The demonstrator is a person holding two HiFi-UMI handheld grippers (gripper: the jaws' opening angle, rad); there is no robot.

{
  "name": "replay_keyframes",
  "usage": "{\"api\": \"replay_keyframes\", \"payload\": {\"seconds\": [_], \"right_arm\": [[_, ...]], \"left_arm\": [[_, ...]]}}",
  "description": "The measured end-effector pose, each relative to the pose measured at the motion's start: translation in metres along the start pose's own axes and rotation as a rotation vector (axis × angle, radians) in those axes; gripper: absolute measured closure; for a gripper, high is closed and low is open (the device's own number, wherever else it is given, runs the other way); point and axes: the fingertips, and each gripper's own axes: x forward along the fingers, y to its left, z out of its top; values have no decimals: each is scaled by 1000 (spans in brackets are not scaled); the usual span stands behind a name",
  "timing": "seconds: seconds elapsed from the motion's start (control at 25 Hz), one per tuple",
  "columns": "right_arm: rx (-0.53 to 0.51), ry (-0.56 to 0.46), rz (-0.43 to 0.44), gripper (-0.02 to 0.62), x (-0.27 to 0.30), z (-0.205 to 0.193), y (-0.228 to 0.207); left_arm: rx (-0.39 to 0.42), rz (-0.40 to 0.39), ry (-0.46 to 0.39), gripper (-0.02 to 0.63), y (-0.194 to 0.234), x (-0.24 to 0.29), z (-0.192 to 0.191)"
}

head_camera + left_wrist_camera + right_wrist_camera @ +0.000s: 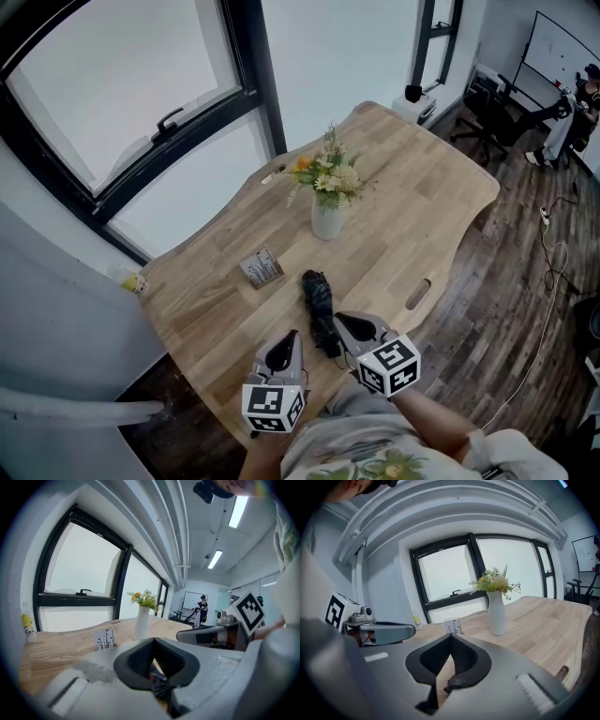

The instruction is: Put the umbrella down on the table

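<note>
Plainly, both my pairs of jaws are pressed together at the tips, pinching nothing. One folded black umbrella (319, 298) lies flat on the wooden table (427, 211), its near end between my left gripper (292, 337) and right gripper (342, 324), just beside the right one. Beyond it stand one vase of flowers (326, 217) and one small card (262, 268).
</note>
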Motion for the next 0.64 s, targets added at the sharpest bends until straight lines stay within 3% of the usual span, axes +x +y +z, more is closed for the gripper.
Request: {"api": "replay_keyframes", "payload": {"seconds": [0.64], "right_arm": [[-13,13,-2,595,-4,-6,1]], "left_arm": [[7,-10,2,601,-8,0,-2]]}}
